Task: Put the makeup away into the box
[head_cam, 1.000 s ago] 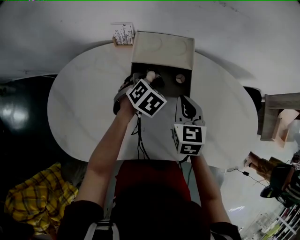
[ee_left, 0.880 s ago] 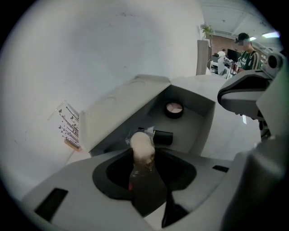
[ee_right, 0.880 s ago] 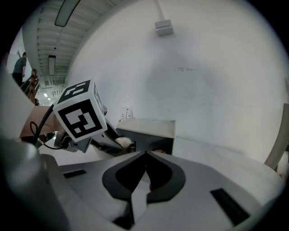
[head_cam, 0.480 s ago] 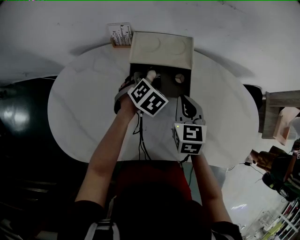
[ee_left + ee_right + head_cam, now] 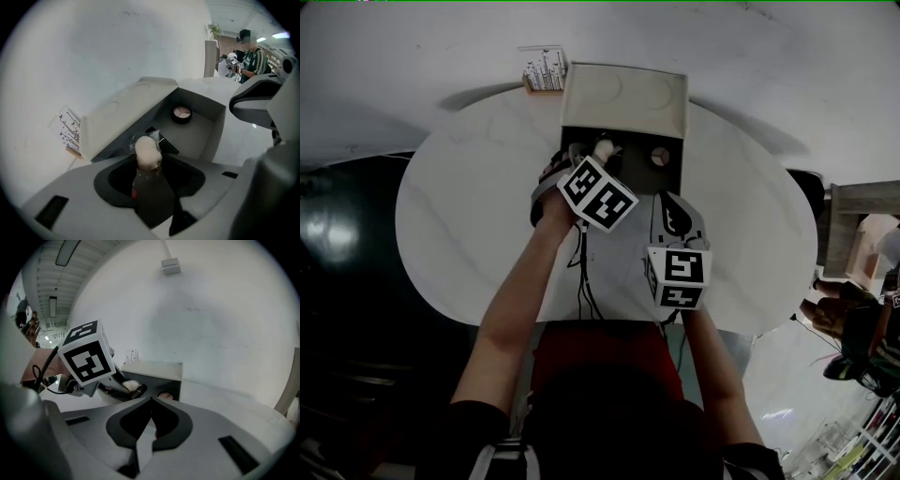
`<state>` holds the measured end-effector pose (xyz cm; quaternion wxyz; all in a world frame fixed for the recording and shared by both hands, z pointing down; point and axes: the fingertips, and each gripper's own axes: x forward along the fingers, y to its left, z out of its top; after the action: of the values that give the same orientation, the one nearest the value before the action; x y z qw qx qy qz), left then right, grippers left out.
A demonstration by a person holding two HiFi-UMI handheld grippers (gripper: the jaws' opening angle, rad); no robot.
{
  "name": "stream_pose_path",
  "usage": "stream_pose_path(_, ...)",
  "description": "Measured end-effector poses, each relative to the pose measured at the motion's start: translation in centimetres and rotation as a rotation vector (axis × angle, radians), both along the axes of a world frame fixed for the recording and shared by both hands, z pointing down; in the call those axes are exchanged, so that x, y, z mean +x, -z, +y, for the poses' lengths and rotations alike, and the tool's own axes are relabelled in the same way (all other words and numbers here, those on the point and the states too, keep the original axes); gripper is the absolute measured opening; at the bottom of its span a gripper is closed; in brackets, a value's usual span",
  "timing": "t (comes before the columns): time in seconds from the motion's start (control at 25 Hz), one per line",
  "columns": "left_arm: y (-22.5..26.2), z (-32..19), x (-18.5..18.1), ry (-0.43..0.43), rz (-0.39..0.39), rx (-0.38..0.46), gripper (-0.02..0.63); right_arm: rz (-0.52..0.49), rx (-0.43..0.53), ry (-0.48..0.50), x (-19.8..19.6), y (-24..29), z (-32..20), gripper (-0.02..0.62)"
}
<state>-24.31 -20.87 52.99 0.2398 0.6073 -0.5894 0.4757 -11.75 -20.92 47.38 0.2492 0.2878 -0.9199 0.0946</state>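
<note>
Dim, flat light (fisheye warp, dark corners).

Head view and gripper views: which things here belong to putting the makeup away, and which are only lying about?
Belong to the job:
- open box
- round compact inside it
- pale-tipped makeup item at the box's opening

Only lying about:
- printed card beside the box
- wooden furniture at the right of the head view

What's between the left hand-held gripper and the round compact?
Left gripper view: the cream-tipped dark brush stands in the opening jaws of the left hand-held gripper; beyond it, a small black item, then bare beige box floor.
</note>
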Motion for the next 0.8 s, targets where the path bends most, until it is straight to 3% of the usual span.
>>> stream_pose_path(0.48, 0.5, -0.1, -0.2, 0.017, -0.008, 0.048, 0.207, 0.003, 0.003, -0.014, 0.4, 0.3, 0.0, 0.014)
stream_pose_path(0.8, 3.2, -0.1, 0.4, 0.031, 0.015, 0.186, 0.206, -0.004, 0.015, -0.011, 0.5, 0.7, 0.5, 0.014)
